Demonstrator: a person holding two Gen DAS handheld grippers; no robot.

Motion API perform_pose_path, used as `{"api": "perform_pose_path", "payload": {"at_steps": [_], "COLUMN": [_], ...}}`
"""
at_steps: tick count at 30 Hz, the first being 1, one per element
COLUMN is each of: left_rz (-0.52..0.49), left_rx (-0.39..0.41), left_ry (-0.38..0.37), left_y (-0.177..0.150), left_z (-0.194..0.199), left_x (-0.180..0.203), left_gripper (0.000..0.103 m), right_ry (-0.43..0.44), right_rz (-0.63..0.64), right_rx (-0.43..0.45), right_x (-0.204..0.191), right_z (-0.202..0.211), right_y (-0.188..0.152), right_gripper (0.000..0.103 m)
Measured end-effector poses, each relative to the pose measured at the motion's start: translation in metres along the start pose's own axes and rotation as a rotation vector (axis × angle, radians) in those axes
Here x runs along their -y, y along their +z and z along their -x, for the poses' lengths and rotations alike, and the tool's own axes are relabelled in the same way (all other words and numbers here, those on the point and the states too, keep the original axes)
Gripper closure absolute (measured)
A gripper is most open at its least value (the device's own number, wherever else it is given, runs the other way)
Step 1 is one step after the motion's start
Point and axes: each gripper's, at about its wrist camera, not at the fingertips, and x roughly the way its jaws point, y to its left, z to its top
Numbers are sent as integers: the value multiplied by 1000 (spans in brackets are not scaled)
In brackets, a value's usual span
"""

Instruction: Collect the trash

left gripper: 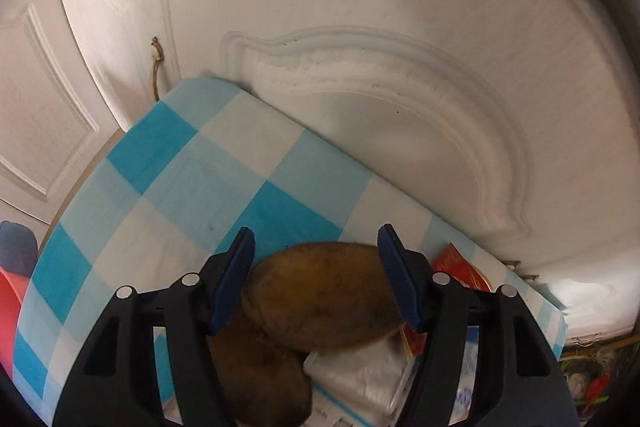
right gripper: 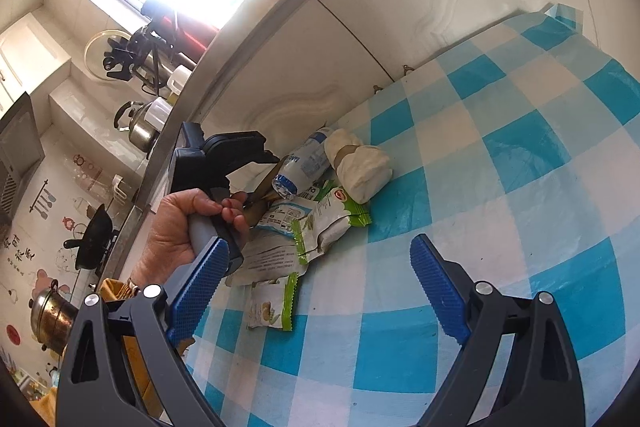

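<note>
Left gripper (left gripper: 316, 281) angled down over trash pile; brown peel (left gripper: 320, 301) seen between pads, left pad touching, firm pinch not confirmed. Right gripper (right gripper: 316, 291) held spread above checked tabletop (right gripper: 500, 155), empty, wrappers (right gripper: 324, 223) at its 11 o'clock, kept clear for next pickup.

A table under a blue-and-white checked cloth (right gripper: 500, 163) carries a litter pile at centre left of the right wrist view. There lie a crushed plastic bottle (right gripper: 306, 163), a cream wrapped bundle (right gripper: 360, 163), green-edged snack wrappers (right gripper: 332, 223) and a smaller packet (right gripper: 272, 303) below them. Brown pieces, possibly peel (left gripper: 320, 303), rest on the wrappers
</note>
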Motion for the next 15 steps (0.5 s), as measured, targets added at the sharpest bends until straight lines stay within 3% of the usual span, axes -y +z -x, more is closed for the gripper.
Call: {"api": "perform_pose_path", "payload": {"at_steps": [7, 15], "left_rz": [-46, -281], "left_rx": [-12, -43], "left_ry": [-33, -37], "left_y": [-3, -30], "left_z": [-2, 9], "left_x": [13, 44], "left_gripper": [38, 37], "right_ry": [-2, -10], "right_rz": [-10, -20], "right_rx": [16, 13], "right_x": [1, 4], "right_z": [4, 3], "right_y": [1, 1], "right_gripper": [11, 11]}}
